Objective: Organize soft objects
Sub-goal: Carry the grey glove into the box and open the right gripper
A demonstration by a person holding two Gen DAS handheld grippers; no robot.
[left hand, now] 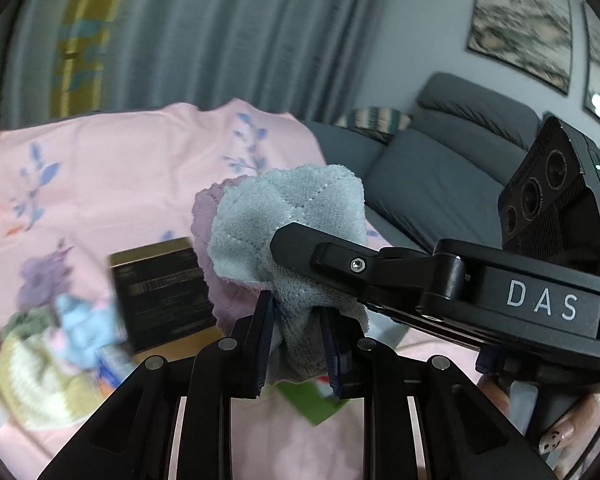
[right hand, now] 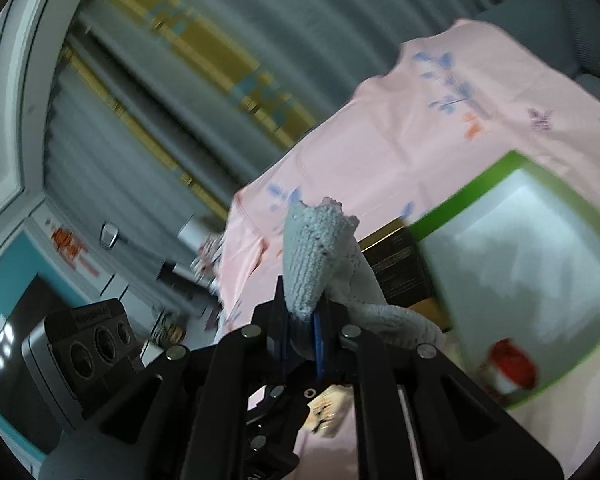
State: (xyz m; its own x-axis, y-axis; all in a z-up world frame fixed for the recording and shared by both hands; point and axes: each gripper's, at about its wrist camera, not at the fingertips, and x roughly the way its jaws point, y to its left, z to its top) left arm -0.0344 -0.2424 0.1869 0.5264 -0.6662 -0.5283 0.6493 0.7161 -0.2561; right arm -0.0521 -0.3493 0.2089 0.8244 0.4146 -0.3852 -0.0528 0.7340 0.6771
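Observation:
My left gripper (left hand: 298,344) is shut on a fluffy light-blue cloth (left hand: 284,216) with a pink-purple underside, held above the pink flowered sheet (left hand: 120,168). The right gripper's finger (left hand: 320,254) reaches in from the right and presses on the same cloth. In the right wrist view my right gripper (right hand: 302,334) is shut on a corner of that light-blue cloth (right hand: 314,248), which stands up between the fingers and trails off to the right.
A black box (left hand: 164,296) lies on the sheet, with a pile of soft knitted items (left hand: 52,344) at the left. A green-edged white box (right hand: 528,272) sits at the right. A grey sofa (left hand: 440,168) and curtains (left hand: 220,32) lie behind.

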